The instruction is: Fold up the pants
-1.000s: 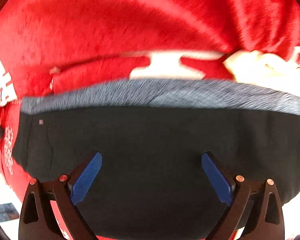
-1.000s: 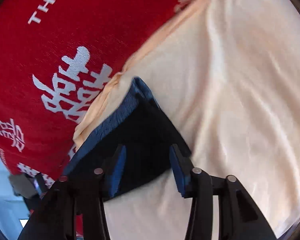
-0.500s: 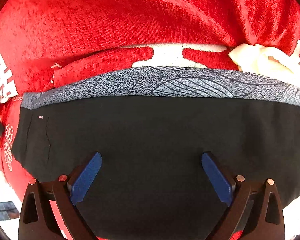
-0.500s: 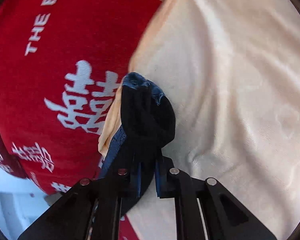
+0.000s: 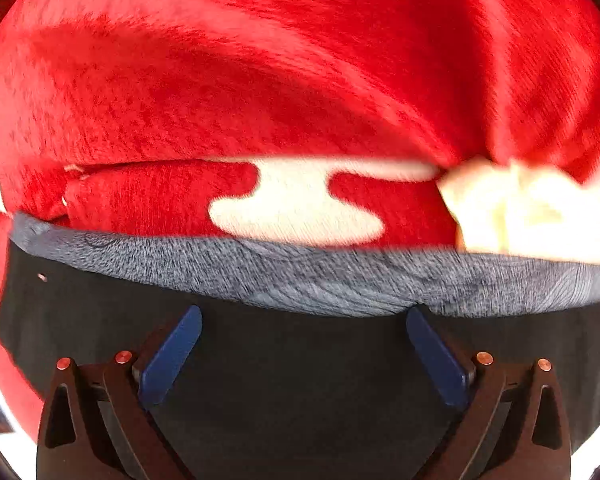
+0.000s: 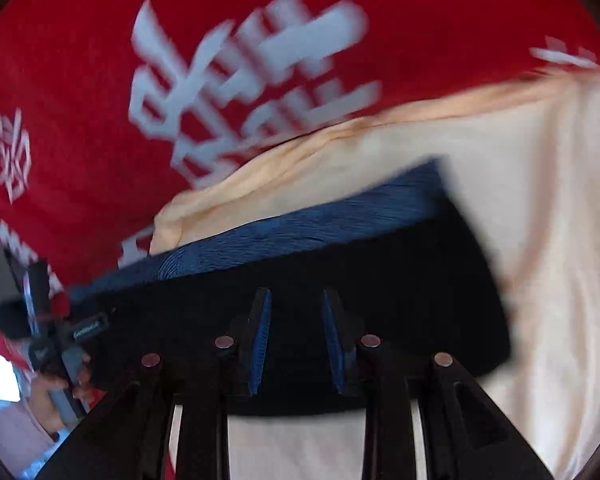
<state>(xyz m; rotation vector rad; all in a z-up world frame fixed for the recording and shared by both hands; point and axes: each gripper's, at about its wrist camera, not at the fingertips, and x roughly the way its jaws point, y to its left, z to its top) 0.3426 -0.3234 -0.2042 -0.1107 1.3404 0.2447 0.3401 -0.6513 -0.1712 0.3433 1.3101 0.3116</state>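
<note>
Two cloths lie under the work: a red blanket (image 5: 260, 80) with white characters and a cream sheet (image 6: 540, 220) overlapping it. On them rest the pants (image 5: 300, 380), black, with a grey-blue speckled waistband (image 5: 300, 272) running across their far edge; in the right wrist view the band reads bluer and carries fine curved lines, and a small label sits near the left end of the black cloth. Both views are smeared by motion.

Compared with half a second ago, the right gripper (image 6: 296, 300) no longer pinches a bunched peak of black cloth. Its jaws have just been opening and now stand a narrow way apart, with the pants lying flat beneath and ahead of them, nothing pressed between the pads. The pants now show as a broad folded slab with its right corner on the cream sheet. In the left wrist view the waistband has drawn nearer to the fingertips than it was.

The left gripper (image 5: 304, 312) hangs with its jaws spread wide over the black cloth, holding nothing; the waistband runs just beyond its fingertips, touching the right one in the picture. Off to the left of the right jaws, a hand (image 6: 56, 396) grips the other tool's handle.
</note>
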